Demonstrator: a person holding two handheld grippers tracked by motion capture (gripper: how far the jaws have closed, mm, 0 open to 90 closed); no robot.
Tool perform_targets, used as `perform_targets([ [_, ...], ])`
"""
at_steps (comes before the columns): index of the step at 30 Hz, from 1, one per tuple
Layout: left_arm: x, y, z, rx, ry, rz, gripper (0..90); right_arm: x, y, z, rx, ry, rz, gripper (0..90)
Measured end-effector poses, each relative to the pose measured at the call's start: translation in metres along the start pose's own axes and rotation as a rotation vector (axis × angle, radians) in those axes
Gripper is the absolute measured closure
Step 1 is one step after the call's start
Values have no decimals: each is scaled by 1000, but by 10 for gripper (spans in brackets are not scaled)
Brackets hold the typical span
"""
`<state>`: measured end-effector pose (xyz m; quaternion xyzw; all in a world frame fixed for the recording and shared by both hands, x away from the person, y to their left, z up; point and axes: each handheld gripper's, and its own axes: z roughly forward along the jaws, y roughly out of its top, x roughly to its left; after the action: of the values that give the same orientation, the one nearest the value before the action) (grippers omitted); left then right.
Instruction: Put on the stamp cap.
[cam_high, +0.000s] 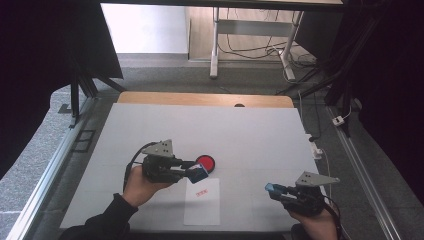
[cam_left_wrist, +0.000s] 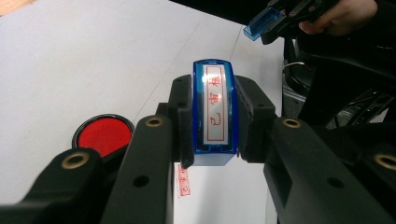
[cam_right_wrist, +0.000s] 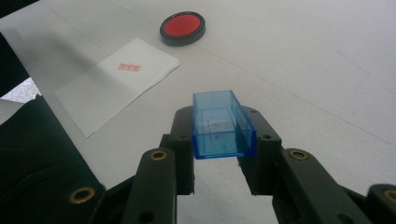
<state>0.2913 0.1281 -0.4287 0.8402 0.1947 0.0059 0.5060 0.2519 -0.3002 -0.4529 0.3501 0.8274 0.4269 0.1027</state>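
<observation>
over the counter (cam_high: 150, 125), the left hand-held gripper (cam_left_wrist: 214, 116) is clamped on the stamp (cam_left_wrist: 214, 112); the right hand-held gripper (cam_right_wrist: 223, 140) is clamped on its cap (cam_right_wrist: 222, 123). line them up straight, then push the cap on gently.

On the desk (cam_high: 150, 125) a sheet of paper (cam_high: 202, 207) lies near the front edge, bearing a stamped mark (cam_high: 201, 192) at its far end. The ink pad (cam_high: 205, 162) sits just behind the paper. The stamp (cam_high: 198, 173) hangs above the paper's far end, between the left gripper's (cam_high: 192, 170) jaws; the stamp's cap (cam_high: 274, 188) is well to the right, in the right gripper (cam_high: 280, 191).
</observation>
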Motion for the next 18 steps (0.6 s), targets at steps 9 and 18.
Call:
perform_targets([
  [9,0,2,-4,-9,-17,4,704,6,7,2,-26,23,-6,686],
  [18,1,2,-7,-22,-33,19,703,16,19,12,-17,119,-51,685],
])
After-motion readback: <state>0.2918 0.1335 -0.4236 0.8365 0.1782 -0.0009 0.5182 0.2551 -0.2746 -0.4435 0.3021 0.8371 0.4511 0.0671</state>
